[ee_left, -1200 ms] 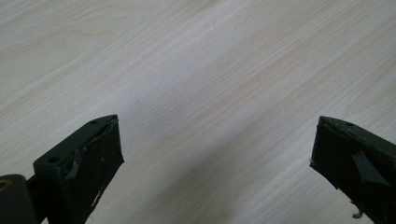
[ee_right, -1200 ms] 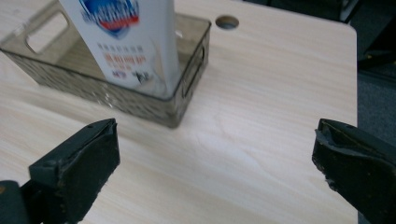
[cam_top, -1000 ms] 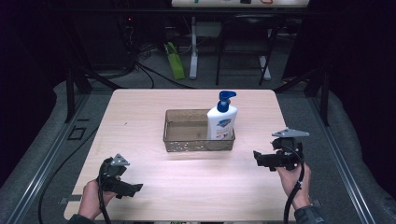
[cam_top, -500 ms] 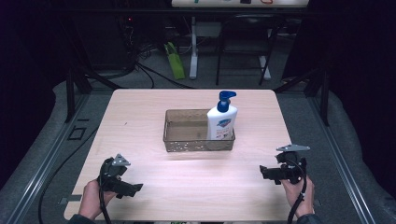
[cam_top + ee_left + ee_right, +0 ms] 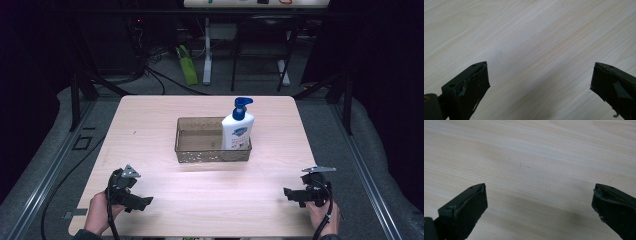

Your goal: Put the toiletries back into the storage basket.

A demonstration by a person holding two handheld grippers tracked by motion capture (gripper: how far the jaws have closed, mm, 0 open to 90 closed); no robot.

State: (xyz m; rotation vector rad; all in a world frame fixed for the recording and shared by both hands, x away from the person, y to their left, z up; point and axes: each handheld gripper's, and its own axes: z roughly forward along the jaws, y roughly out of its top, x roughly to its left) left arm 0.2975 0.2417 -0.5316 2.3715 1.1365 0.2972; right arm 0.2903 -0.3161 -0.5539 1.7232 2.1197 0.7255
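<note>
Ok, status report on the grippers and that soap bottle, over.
Left gripper open, empty, near table edge. Right gripper open, empty. Soap bottle upright in tray, right end. Nothing between grippers and tray.

White bottle [image 5: 237,131], blue pump [image 5: 242,106]; pale woodgrain table [image 5: 150,120].

Each hand held a black two-jaw tool. The left gripper [image 5: 142,203] carried a small grey three-cornered plate on top, and a black cable trailed from it. The right gripper [image 5: 289,192] bore the same grey plate and a looping black cable. Seen close, the left gripper's jaws were matte black with a screw hole and scuffed, frayed pads [image 5: 477,83].
</note>
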